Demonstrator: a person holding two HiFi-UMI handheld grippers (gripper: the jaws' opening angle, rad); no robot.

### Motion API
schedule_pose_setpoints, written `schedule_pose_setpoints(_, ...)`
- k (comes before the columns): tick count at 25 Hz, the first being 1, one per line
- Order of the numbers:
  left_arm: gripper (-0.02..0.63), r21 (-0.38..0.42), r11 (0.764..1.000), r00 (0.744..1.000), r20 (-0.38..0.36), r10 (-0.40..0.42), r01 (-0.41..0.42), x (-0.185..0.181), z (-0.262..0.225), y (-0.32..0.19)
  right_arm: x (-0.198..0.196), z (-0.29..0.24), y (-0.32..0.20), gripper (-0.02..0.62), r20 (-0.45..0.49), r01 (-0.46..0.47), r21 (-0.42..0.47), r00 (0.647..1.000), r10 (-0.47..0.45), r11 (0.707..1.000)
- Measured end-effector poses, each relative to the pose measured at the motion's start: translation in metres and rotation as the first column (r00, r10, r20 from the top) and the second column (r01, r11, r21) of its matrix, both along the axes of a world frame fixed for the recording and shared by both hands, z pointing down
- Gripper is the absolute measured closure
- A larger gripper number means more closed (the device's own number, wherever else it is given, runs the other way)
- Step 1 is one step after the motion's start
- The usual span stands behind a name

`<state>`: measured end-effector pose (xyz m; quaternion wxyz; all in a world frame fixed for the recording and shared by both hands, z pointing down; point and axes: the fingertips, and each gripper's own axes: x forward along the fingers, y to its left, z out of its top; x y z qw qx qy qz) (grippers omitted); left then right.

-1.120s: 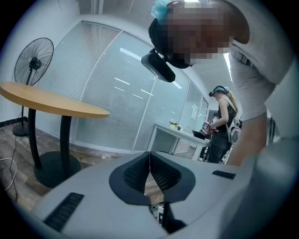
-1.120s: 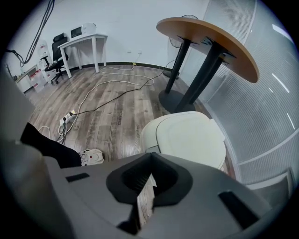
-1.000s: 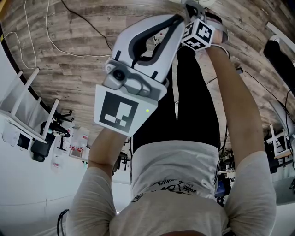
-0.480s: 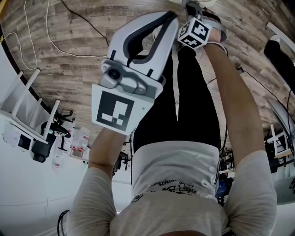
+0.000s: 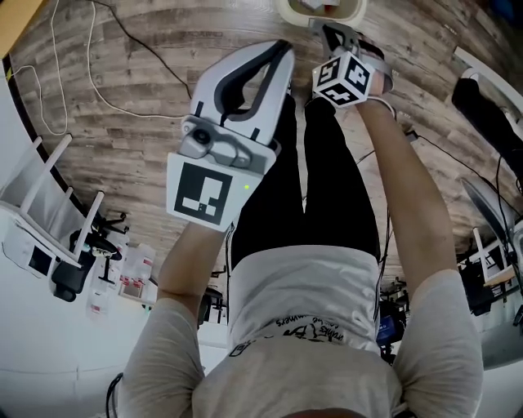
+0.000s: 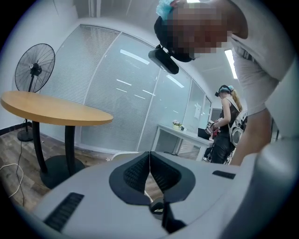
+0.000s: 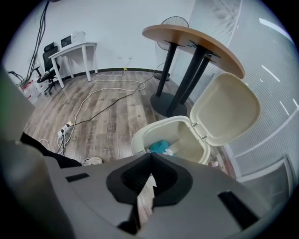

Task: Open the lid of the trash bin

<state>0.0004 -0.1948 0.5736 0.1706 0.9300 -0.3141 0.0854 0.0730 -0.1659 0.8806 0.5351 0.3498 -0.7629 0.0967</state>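
Compared with a second ago, the trash bin (image 5: 320, 10) now shows at the head view's top edge. It stands on the wooden floor (image 7: 107, 116) with its lid (image 7: 224, 109) raised, so the task appears complete. Left gripper (image 6: 149, 155) and right gripper (image 7: 150, 158): fingers pressed together, holding nothing.

Cream trash bin (image 7: 170, 140) stands on the wood floor, its lid (image 7: 225, 109) raised upright, blue rubbish inside

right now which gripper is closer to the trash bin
Right. The right gripper sits just short of the open trash bin, facing it; the left gripper is farther back and faces away.
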Motion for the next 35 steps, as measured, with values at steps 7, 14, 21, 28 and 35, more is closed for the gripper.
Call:
schedule_pose_setpoints(7,0.584,0.026,1.000,1.000,0.007,0.008,-0.008,0.006,-0.033,0.001,0.011,-0.065,-0.013,0.586,0.094,-0.110,0.052,0.990,0.104,0.993)
schedule_pose_setpoints(14,0.584,0.049,0.999,1.000,0.011,0.008,-0.009,0.013,-0.068,0.001,0.020,-0.139,-0.025,0.586,0.218,-0.215,0.090,0.957,0.191,0.972)
schedule_pose_setpoints(21,0.584,0.043,0.999,1.000,0.011,0.005,-0.005,0.009,-0.107,0.008,0.024,-0.220,-0.018,0.586,0.321,-0.273,0.128,0.921,0.220,0.953)
schedule_pose_setpoints(28,0.584,0.076,0.997,1.000,-0.004,-0.011,0.011,0.006,-0.150,0.016,0.029,-0.286,-0.006,0.584,0.416,-0.343,0.132,0.871,0.262,0.930)
schedule_pose_setpoints(35,0.584,0.089,0.996,1.000,-0.003,-0.018,0.019,0.004,-0.189,0.028,0.035,-0.376,0.000,0.584,0.523,-0.408,0.177,0.810,0.266,0.896)
